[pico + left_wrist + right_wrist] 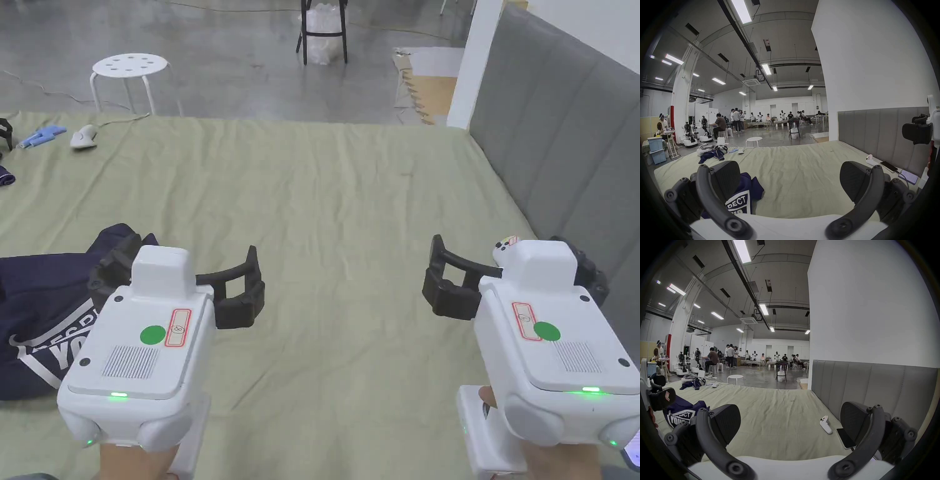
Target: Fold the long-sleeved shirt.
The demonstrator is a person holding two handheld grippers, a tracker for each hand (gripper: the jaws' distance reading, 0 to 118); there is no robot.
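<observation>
A navy long-sleeved shirt [44, 325] with a white print lies crumpled on the green bed sheet [337, 206] at the near left. My left gripper [184, 265] hovers over the shirt's right edge, jaws wide apart and holding nothing. In the left gripper view the shirt [745, 191] sits just behind the left jaw, with bare sheet between the jaws of this gripper [789, 181]. My right gripper [512, 272] is open above bare sheet at the near right, well away from the shirt [682, 410]. Nothing sits between the jaws of the right gripper [789, 423].
A grey padded headboard [562, 137] runs along the bed's right side. A white controller [825, 424] and a phone [845, 438] lie by it. Another dark garment [711, 155] and small items [83, 135] rest at the far left corner. A white stool [130, 65] stands beyond.
</observation>
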